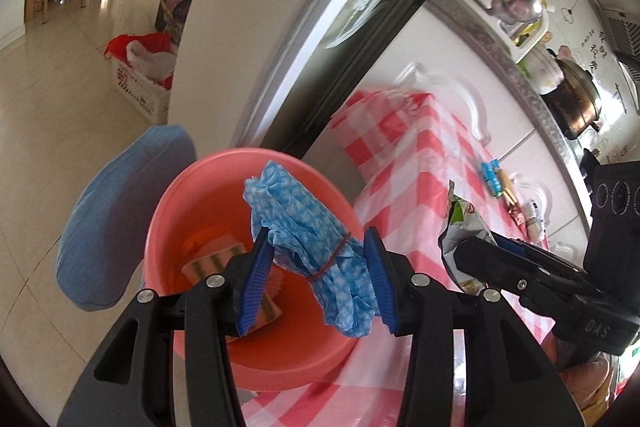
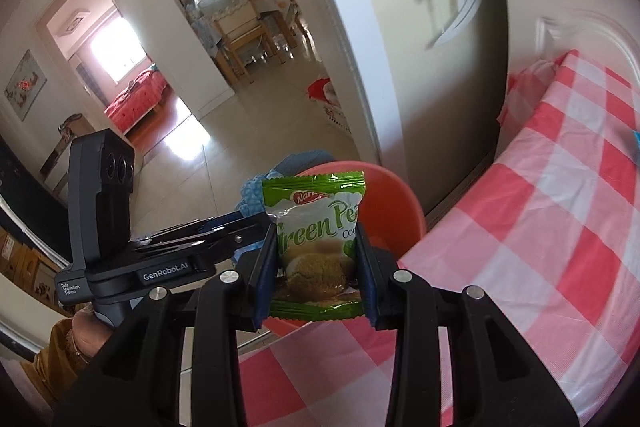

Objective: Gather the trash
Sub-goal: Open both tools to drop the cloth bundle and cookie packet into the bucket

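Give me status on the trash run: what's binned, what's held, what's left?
Done: some wrappers already lie in the pink basin. In hand: left hand-held gripper clamps a blue cloth bundle over the basin; right hand-held gripper clamps a green snack packet near it. Left: small items remain on the checked tablecloth.

Each claw (image 1: 316, 267) has black plastic arms, silver screw heads and ribbed blue pads (image 1: 256, 279); white "GenRobot.AI" lettering marks the left claw (image 2: 256, 223), held beside a mustard sleeve (image 2: 52, 359).

Table under a red-and-white checked cloth (image 1: 424, 163), pink basin (image 1: 192, 195) on its edge, small packets (image 1: 496, 179) farther along
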Motion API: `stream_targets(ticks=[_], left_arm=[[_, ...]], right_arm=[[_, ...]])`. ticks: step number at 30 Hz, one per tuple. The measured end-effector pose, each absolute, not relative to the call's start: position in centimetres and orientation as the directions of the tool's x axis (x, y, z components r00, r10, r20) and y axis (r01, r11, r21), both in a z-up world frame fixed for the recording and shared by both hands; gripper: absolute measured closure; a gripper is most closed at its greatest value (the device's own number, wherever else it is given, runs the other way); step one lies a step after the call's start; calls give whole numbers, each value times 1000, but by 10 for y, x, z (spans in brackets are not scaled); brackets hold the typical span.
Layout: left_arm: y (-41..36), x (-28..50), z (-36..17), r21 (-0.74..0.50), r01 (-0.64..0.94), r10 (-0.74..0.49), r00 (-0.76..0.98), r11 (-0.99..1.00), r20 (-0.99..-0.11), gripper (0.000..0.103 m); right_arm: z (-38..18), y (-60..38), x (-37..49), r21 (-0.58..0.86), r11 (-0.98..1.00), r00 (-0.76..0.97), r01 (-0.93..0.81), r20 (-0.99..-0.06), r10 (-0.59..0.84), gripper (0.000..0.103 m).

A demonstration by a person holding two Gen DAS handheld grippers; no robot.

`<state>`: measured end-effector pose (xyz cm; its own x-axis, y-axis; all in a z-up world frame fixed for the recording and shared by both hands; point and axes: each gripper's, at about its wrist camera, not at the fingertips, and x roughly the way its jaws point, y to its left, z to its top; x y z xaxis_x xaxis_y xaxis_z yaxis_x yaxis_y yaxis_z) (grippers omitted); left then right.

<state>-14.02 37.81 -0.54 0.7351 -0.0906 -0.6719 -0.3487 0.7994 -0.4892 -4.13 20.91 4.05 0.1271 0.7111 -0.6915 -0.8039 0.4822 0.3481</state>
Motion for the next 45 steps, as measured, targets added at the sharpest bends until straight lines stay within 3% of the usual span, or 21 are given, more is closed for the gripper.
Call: stream_targets(ticks=[26, 29, 31, 33, 34, 37, 39, 45], left_arm=[[386, -137, -40, -458, -403, -82, 674, 792, -734, 55], [387, -136, -43, -461, -410, -88, 665, 787, -741, 46], [389, -136, -44, -452, -432, -69, 659, 781, -749, 30], [394, -139, -44, -466, -448, -66, 664, 763, -745, 24], [396, -140, -44, -473, -455, -65, 665, 755, -744, 20], [400, -143, -40, -489, -468, -59, 675, 736, -736, 17], [401, -146, -37, -493, -479, -48, 680, 726, -732, 13], [402, -150, -28, -503, -490, -45, 683, 712, -729, 13]], right_arm=[[15, 238, -51, 318, 469, 91, -824, -743, 663, 66], [14, 237, -51, 311, 475, 99, -823, -746, 659, 59], [14, 234, -50, 316, 481, 105, -818, -740, 664, 49], [14, 230, -48, 327, 484, 105, -812, -733, 672, 39], [15, 226, -47, 332, 489, 112, -807, -727, 678, 38], [18, 216, -44, 353, 496, 126, -793, -702, 700, 37], [22, 205, -43, 360, 506, 147, -784, -685, 714, 30], [30, 166, -40, 354, 555, 223, -752, -656, 721, 22]])
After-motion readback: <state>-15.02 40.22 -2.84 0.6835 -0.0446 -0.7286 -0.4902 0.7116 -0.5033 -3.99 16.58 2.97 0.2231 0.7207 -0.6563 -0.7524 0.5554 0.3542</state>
